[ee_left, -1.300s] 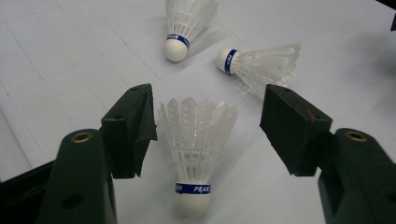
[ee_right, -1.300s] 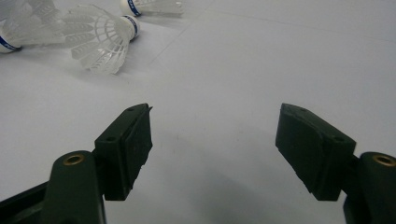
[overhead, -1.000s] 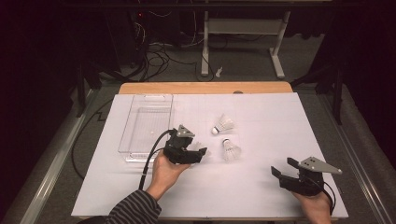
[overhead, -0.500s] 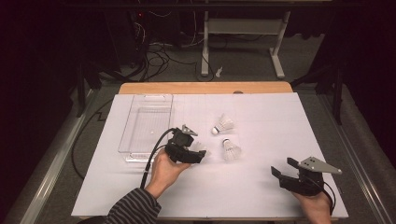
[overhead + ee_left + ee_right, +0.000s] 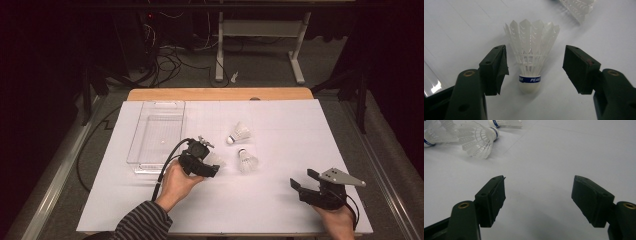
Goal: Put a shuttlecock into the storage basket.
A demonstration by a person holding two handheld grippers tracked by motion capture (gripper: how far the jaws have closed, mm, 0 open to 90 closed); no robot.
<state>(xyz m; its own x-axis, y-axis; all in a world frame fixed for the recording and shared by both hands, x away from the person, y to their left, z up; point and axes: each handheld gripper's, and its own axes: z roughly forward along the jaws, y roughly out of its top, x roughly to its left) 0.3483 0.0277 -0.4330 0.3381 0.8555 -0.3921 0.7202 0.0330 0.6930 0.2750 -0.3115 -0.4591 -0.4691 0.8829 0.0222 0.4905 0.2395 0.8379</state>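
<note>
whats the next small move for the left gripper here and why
Probably close the left gripper on the shuttlecock. In the left gripper view its jaws stand open on either side of the feather skirt, just above the blue band, with a gap at each pad, so it is framed but not gripped.

A clear plastic tray point(image 5: 156, 135) lies on the white table point(image 5: 280, 200), with two other shuttlecocks point(image 5: 240, 133) nearby.

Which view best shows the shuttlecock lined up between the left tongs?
The left gripper view: the shuttlecock lies between the open left tongs, untouched, its blue band readable. The high view shows it small, partly hidden by the tongs.
</note>
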